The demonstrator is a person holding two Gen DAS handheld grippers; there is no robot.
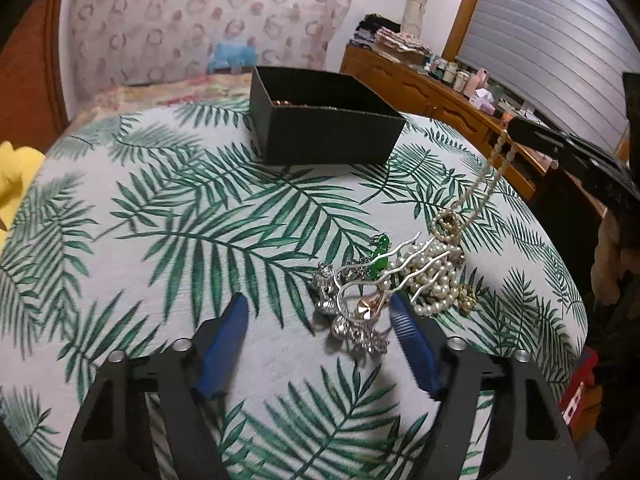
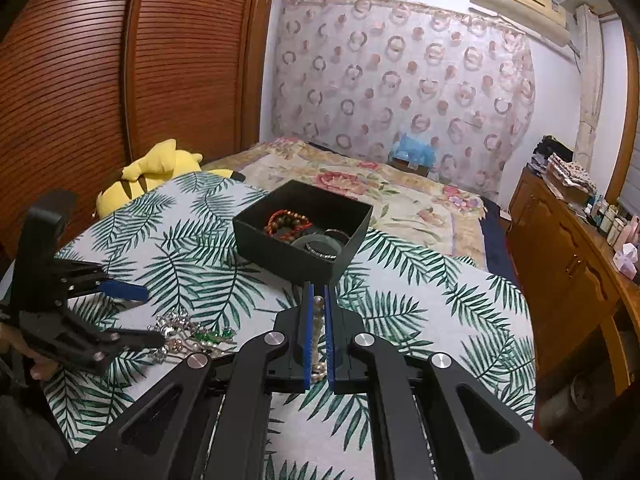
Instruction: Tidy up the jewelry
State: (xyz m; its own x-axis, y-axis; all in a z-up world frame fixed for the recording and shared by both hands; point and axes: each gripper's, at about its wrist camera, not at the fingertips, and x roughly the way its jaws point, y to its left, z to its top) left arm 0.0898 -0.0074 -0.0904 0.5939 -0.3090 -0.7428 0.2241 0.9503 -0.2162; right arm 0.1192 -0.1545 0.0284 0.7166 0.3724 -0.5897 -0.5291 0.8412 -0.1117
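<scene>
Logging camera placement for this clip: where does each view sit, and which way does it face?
Left wrist: on the left tongs, looking down over the jewelry pile toward the black box; own open fingers show.
Right wrist: on the right tongs, facing the box and bed; they are shut on a pearl strand.
Shared: box, pile, leaf-print cloth, each other's tongs.

bedroom: louvred wardrobe (image 2: pixel 120 60), perhaps shuttered window (image 1: pixel 560 40)

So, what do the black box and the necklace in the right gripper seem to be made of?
Black box: likely matte cardboard, with thin straight walls and no shine. Necklace: small round cream beads with a soft gloss, pearl-like; real or imitation cannot be told.
</scene>
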